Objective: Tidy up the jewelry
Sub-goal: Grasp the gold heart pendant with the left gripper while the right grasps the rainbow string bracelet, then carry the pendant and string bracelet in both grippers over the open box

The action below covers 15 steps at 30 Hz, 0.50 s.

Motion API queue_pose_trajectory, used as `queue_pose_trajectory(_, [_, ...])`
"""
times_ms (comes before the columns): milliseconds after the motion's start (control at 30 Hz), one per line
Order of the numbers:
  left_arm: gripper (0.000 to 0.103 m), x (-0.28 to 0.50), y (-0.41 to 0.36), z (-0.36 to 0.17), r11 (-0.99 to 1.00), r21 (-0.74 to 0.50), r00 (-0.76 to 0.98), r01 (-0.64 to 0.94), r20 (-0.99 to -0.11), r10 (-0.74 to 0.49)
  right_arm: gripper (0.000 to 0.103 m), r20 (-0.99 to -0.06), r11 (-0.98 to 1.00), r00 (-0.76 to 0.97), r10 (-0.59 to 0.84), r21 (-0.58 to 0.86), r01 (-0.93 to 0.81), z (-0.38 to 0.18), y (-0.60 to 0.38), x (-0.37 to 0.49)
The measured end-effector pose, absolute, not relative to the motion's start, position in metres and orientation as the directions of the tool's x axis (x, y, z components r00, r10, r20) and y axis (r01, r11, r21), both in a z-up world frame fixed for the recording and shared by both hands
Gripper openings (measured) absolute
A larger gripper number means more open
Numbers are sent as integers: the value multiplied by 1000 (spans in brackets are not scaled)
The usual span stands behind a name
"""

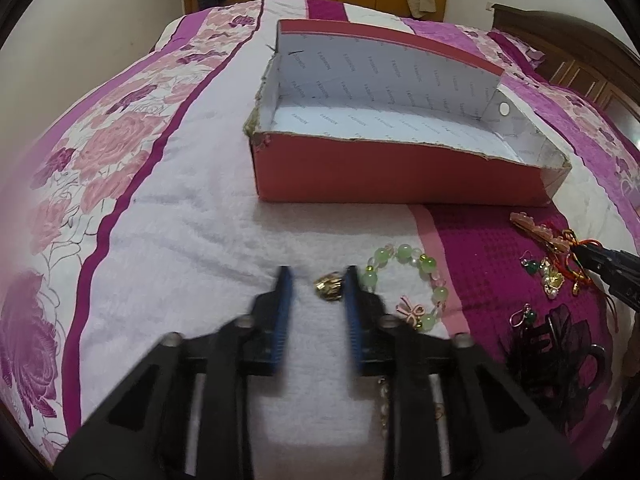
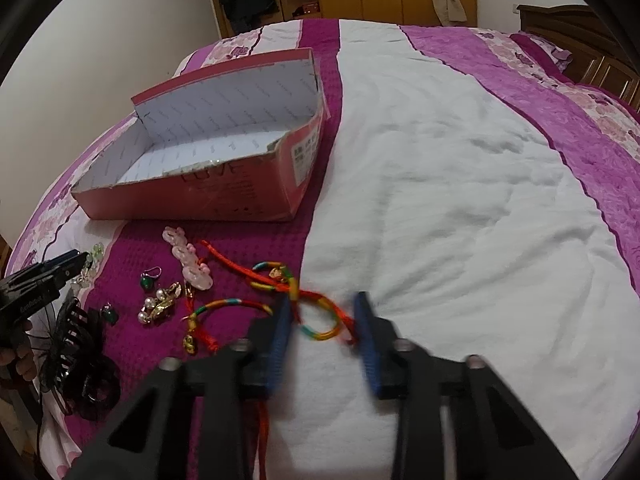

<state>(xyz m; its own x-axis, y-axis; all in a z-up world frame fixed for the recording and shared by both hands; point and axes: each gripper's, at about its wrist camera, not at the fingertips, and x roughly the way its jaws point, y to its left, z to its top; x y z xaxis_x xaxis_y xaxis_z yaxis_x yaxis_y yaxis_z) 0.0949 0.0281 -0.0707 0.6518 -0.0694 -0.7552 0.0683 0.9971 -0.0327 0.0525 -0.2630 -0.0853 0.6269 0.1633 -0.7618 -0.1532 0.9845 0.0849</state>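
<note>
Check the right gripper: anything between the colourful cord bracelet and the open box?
Nothing tall. The cord bracelet lies between the right gripper fingers; the box sits up-left, open-topped. Only flat pieces lie between on the bedspread, such as the pink clip, passable by lifting over.

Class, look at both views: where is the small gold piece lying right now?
In the left wrist view the gold piece lies on the white bedspread between the left gripper's fingers, beside the green bead bracelet, in front of the red box.

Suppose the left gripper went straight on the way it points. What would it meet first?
Probably the small gold trinket lying on the bedspread, between the left gripper fingertips. Beyond it is bare bedspread, then the red box. Depth is uncertain.
</note>
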Motion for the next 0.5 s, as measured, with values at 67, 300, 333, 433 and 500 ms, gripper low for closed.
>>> queue_pose_trajectory(67, [5, 95, 27, -70, 997, -36, 653, 69, -754, -72, 22, -758, 983, 630, 170, 87, -160, -84, -263, 51])
queue_pose_trajectory(300, [5, 87, 34, -58, 993, -98, 662, 60, -741, -113, 14, -736, 980, 650, 189, 103, -169, -74, -262, 45])
queue_pose_trajectory(333, [5, 84, 34, -55, 993, -102, 667, 59, -736, -116, 12, -732, 980, 654, 192, 105, -170, -72, -262, 44])
queue_pose_trajectory(433, [5, 77, 33, -47, 992, -106, 685, 65, -718, -121, 7, -715, 979, 672, 194, 103, -174, -62, -261, 39])
queue_pose_trajectory(500, [5, 73, 31, -41, 991, -109, 696, 72, -706, -129, 7, -702, 979, 684, 198, 101, -179, -56, -260, 36])
